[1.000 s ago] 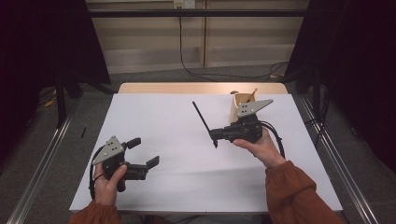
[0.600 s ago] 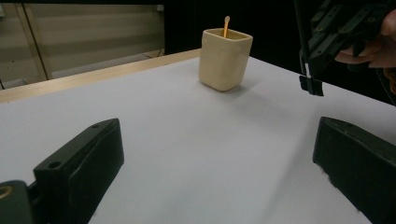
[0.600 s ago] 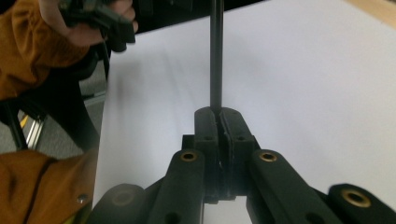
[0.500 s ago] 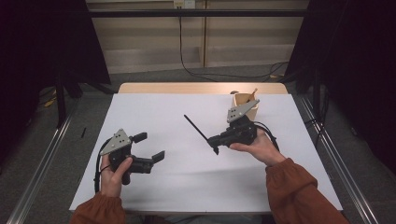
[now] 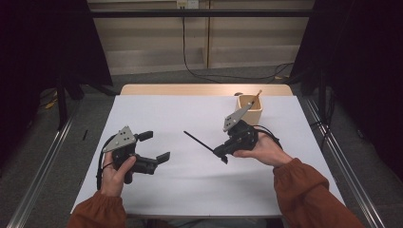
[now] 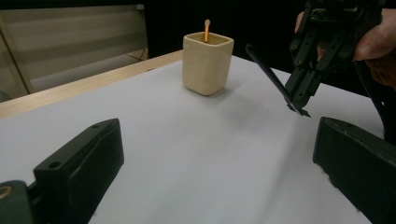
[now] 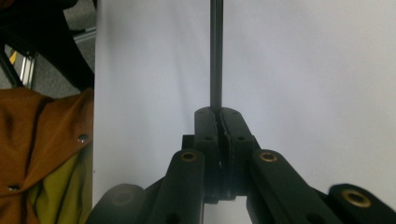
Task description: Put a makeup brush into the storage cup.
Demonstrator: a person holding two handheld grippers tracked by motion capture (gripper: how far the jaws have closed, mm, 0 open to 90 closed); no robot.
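Two grippers over white table (image 5: 190,190), broad bare sheet between. High view: left gripper (image 5: 154,145) jaws apart, holding nothing; right gripper (image 5: 222,154) clamped on black stick (image 5: 199,142), pointing up-left, cup (image 5: 252,111) behind. Left gripper view: stick slanting up-left, above sheet. Right gripper view: stick running straight ahead from shut jaws.

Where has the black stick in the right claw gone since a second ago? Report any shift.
Yes. The black stick has swung left and nearer the person, away from the cup, clamped in the right claw.
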